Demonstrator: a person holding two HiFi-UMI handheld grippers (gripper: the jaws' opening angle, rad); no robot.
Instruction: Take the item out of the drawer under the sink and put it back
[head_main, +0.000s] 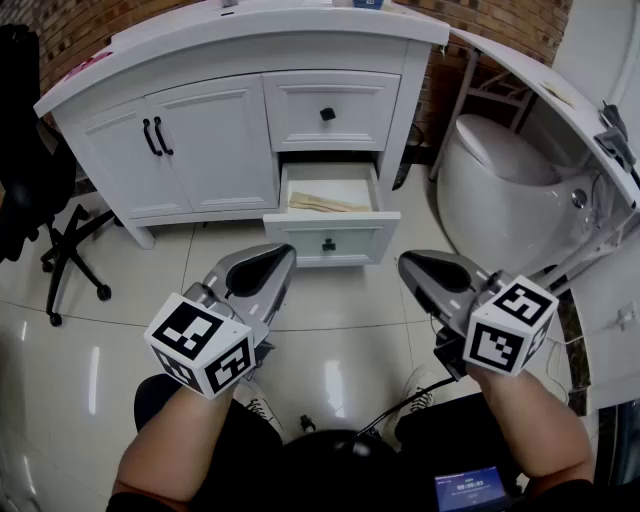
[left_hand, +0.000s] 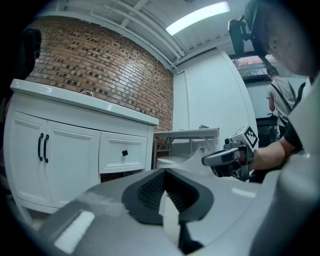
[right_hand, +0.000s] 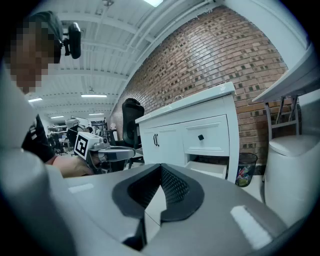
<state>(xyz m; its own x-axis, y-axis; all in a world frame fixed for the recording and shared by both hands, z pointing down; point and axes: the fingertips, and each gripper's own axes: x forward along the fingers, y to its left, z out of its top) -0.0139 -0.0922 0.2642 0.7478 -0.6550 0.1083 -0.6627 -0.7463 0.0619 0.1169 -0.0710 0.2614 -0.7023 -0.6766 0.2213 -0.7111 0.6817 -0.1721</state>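
The white vanity's lower drawer (head_main: 330, 240) stands pulled out. A flat tan item (head_main: 328, 203) lies inside it. The upper drawer (head_main: 327, 112) above it is closed, with a black knob. My left gripper (head_main: 281, 254) hovers over the floor in front of the open drawer, a little to its left, shut and holding nothing. My right gripper (head_main: 409, 266) hangs level with it to the right, also shut and empty. In the left gripper view the pads (left_hand: 150, 189) meet at the tip. The right gripper view shows the open drawer (right_hand: 210, 170) ahead.
Double cabinet doors (head_main: 155, 137) with black handles are closed at the left. A white toilet (head_main: 500, 190) stands right of the vanity, under a white tabletop (head_main: 545, 85). A black office chair (head_main: 40, 210) is at far left. A mesh bin (right_hand: 245, 175) sits beside the vanity.
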